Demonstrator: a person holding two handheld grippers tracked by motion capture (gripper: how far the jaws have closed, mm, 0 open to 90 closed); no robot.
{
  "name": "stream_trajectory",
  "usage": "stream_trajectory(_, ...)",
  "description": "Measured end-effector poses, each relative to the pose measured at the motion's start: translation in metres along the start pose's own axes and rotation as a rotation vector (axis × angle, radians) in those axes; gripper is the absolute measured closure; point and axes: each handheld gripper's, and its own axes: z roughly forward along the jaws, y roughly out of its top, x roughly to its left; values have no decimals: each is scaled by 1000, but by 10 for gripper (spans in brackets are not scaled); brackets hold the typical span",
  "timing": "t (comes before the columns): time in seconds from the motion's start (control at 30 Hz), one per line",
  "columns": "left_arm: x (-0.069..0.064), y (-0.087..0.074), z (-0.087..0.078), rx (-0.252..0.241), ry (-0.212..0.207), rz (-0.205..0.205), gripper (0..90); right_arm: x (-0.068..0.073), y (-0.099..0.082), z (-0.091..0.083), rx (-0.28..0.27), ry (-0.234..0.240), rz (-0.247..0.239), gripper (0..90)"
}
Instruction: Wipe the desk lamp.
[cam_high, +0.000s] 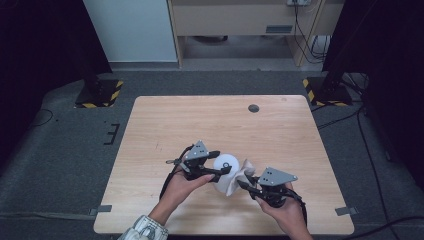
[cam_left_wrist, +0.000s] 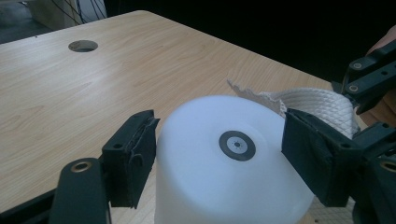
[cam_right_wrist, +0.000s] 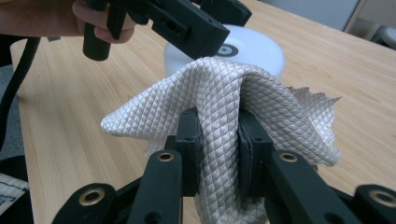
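Note:
A white round container (cam_high: 229, 162) with a small dark disc (cam_left_wrist: 237, 145) on its flat end sits between the jaws of my left gripper (cam_high: 223, 161). Its pads (cam_left_wrist: 135, 154) press on both sides, and the container is tipped so the flat end faces up toward the person. My right gripper (cam_high: 243, 184) is shut on a bunched white quilted cloth (cam_high: 231, 186). The cloth (cam_right_wrist: 224, 93) drapes over the right gripper (cam_right_wrist: 219, 144) and touches the container (cam_right_wrist: 261, 51) at its near side. In the left gripper view, the cloth (cam_left_wrist: 317, 105) lies just behind the container (cam_left_wrist: 224, 177).
Both hands work over the near middle of a light wooden table (cam_high: 200, 120). A round cable hole (cam_high: 253, 108) sits near its far edge. Black stands with yellow-striped bases (cam_high: 100, 92) are on the floor beyond the far corners.

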Motion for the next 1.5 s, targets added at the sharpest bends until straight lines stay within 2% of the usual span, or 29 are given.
stream_trajectory(0.07, 0, 0, 0, -1, -1, -2, 260, 1, -2, 5, 27, 4, -7, 736)
stream_trajectory(0.13, 0, 0, 0, 0, 0, -2, 260, 2, -8, 15, 94, 13, -11, 735)
stream_trajectory(0.17, 0, 0, 0, 0, 0, -2, 260, 2, -8, 15, 94, 13, -11, 735)
stream_trajectory(0.23, 1, 0, 0, -1, -2, -1, 260, 0, -14, 23, 149, 20, 1, 735)
stream_trajectory(0.3, 1, 0, 0, -1, -2, -2, 260, 0, -15, 25, 162, 18, 0, 734)
stream_trajectory(0.33, 0, 0, 0, -1, 0, -5, 260, 1, -20, 30, 203, 18, 2, 734)
stream_trajectory(0.4, 0, 0, 0, -1, 1, -3, 260, 1, -21, 32, 213, 16, 1, 734)
stream_trajectory(0.5, 0, 0, 0, 0, 2, -4, 260, 2, -26, 38, 264, 10, -10, 734)
stream_trajectory(0.57, 0, 0, 0, 0, 2, -3, 260, 0, -26, 37, 266, 3, -5, 734)
stream_trajectory(0.6, 0, 0, 0, 1, 0, -2, 260, -4, -24, 33, 253, -15, 8, 734)
stream_trajectory(0.7, 0, 0, 0, 0, -1, -2, 260, -10, -22, 28, 224, -32, 28, 735)
stream_trajectory(0.77, 0, 0, 0, 1, -1, -4, 260, -18, -18, 19, 163, -50, 55, 735)
stream_trajectory(0.8, 0, 0, 0, 0, -1, -5, 260, -25, -14, 13, 110, -59, 68, 736)
stream_trajectory(0.9, 1, -1, 0, -1, -1, -8, 260, -34, -7, 10, 63, -69, 63, 735)
stream_trajectory(1.0, 1, -1, 0, -1, -3, -11, 259, -40, -3, 11, 49, -63, 60, 736)
stream_trajectory(1.13, 2, -1, 0, -3, -7, -21, 259, -56, -1, 26, 67, -44, 62, 736)
stream_trajectory(1.27, 2, -1, 0, -3, -6, -23, 259, -60, -2, 36, 80, -29, 64, 737)
stream_trajectory(1.3, 2, -2, -1, -2, -7, -25, 258, -60, -5, 42, 98, -25, 60, 737)
stream_trajectory(1.5, 2, -2, -1, -4, -10, -32, 258, -58, -14, 47, 150, -14, 66, 737)
